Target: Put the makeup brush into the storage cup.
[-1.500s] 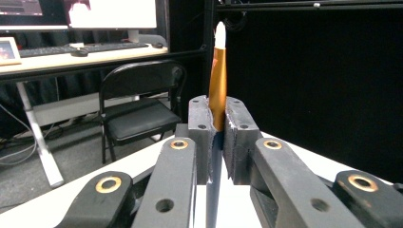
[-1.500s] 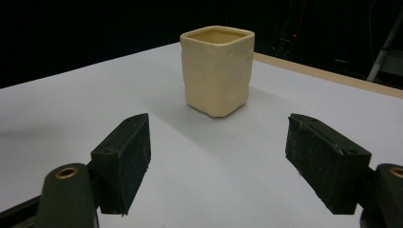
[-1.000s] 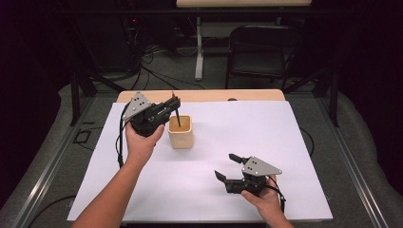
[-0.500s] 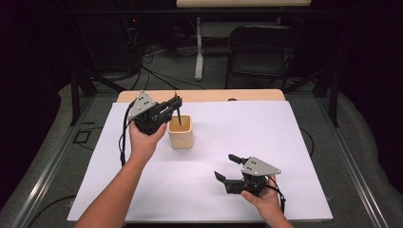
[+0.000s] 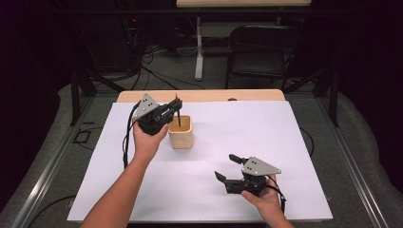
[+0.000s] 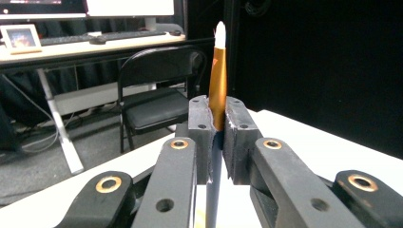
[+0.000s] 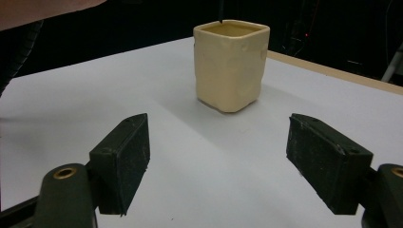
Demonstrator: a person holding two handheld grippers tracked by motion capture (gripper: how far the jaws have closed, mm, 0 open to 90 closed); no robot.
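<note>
— High view first: what differs from a second ago?

— Nearest us, the right gripper (image 5: 227, 167) has kept its place on the white sheet (image 5: 285, 142), jaws spread with nothing between them. Farther off, the left gripper (image 5: 175, 107) has sunk a little over the cream cup (image 5: 180, 133), pinching a brown pencil (image 5: 177, 110) that points down into the cup's mouth.

— And in the left gripper view?

— Its pads are pressed onto the pencil (image 6: 217, 85), white tip up. The lower end is cut off below the pads.

— Does the tip touch the cup's bottom?

— Cannot tell; the right gripper view shows the cup (image 7: 231, 64) with just a dark sliver at its rim.
</note>
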